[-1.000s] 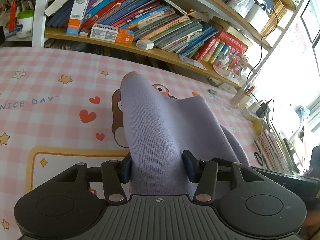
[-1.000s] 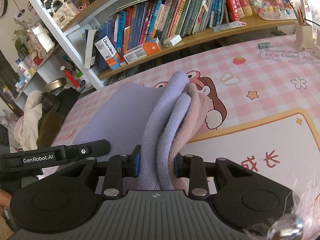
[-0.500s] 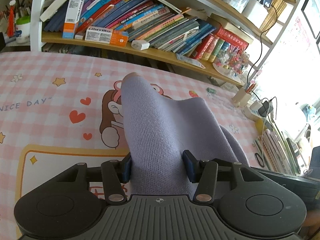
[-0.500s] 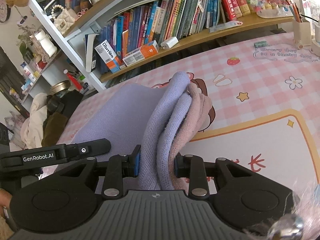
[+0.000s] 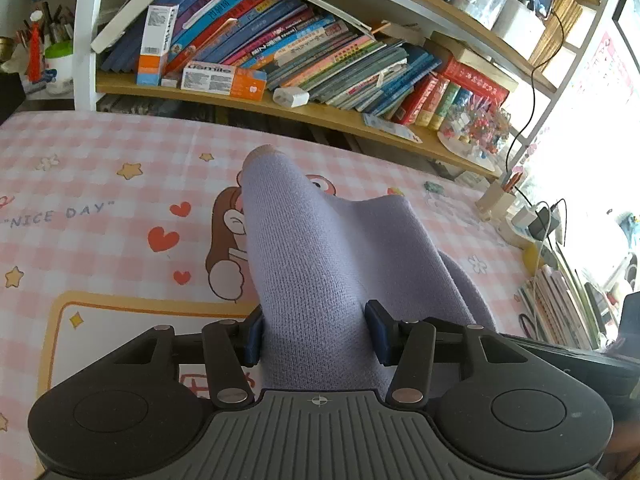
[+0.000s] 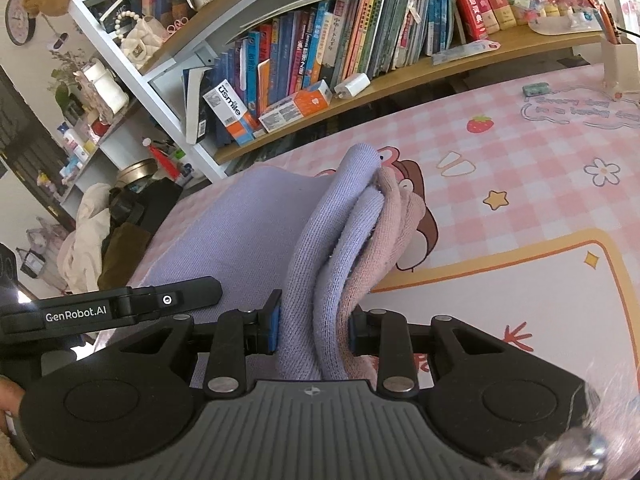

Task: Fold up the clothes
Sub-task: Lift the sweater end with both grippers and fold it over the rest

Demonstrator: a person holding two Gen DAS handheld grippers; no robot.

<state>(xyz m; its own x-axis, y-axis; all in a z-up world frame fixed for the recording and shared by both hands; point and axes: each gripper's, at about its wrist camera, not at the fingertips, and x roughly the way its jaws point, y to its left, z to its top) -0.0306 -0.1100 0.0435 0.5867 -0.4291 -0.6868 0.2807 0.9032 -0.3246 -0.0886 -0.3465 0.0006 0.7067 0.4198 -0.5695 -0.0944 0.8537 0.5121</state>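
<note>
A lilac knit garment (image 5: 320, 264) with a pink lining is held up over the pink checked tablecloth (image 5: 100, 184). My left gripper (image 5: 316, 332) is shut on a thick bunch of its lilac fabric, which stretches away towards the right. In the right wrist view the same lilac garment (image 6: 248, 224) spreads flat to the left, and my right gripper (image 6: 314, 326) is shut on a bundle of several lilac and pink folds (image 6: 400, 216). The left gripper's black body (image 6: 120, 308) shows at that view's left edge.
A wooden bookshelf (image 5: 304, 112) packed with leaning books runs along the far side of the table. A pen holder and cables (image 5: 500, 200) stand at the right end. A heap of cloth and bags (image 6: 100, 236) lies beyond the table's left end.
Both grippers, still shut on the garment, have drawn back and risen slightly; the bookshelf and tablecloth pattern sit a little farther off in both views.
</note>
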